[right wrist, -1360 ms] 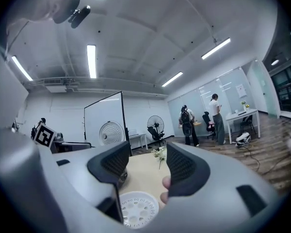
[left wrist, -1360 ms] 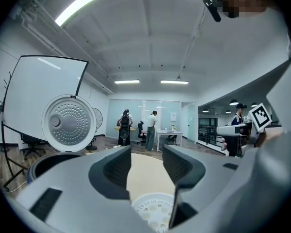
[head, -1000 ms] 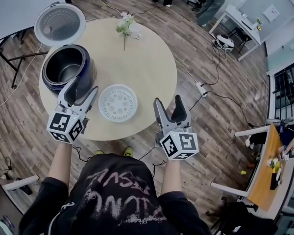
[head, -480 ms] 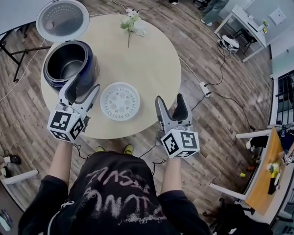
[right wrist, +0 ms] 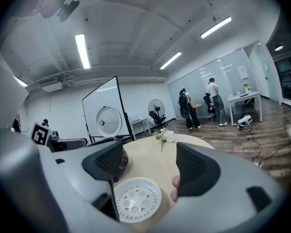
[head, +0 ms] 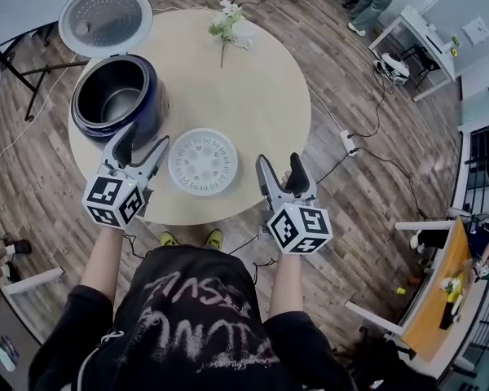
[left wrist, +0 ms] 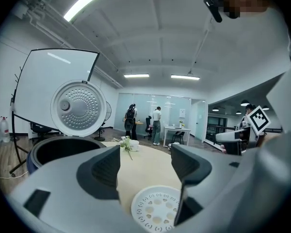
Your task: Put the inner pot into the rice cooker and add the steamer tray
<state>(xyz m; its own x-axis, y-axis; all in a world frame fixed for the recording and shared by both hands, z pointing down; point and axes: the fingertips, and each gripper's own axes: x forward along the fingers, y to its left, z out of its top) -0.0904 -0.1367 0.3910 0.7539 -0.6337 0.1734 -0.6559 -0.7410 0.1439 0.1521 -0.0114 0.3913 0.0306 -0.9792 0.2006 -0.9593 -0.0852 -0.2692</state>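
The dark blue rice cooker [head: 118,100] stands at the table's left with its lid [head: 106,16] swung open, and a dark metal inner pot [head: 112,104] sits inside it. Near the front edge of the table the white perforated steamer tray [head: 202,161] lies flat. My left gripper [head: 140,147] hovers open between cooker and tray, holding nothing. My right gripper [head: 280,169] is open too, right of the tray at the table's edge. The left gripper view shows the tray [left wrist: 155,210] below the open left gripper [left wrist: 145,166], with the cooker [left wrist: 58,149] to its left. In the right gripper view, the tray [right wrist: 136,200] lies under the open right gripper [right wrist: 150,166].
A small bunch of flowers [head: 228,24] lies at the round table's [head: 253,96] far edge. Cables and a power strip [head: 347,141] run over the wooden floor to the right. People stand at desks far off [left wrist: 155,125]. A whiteboard stands behind the cooker [right wrist: 104,106].
The head view has shifted a little, so the table sits slightly further right and higher. Both grippers stay open in about the same places. Nothing was taken hold of.
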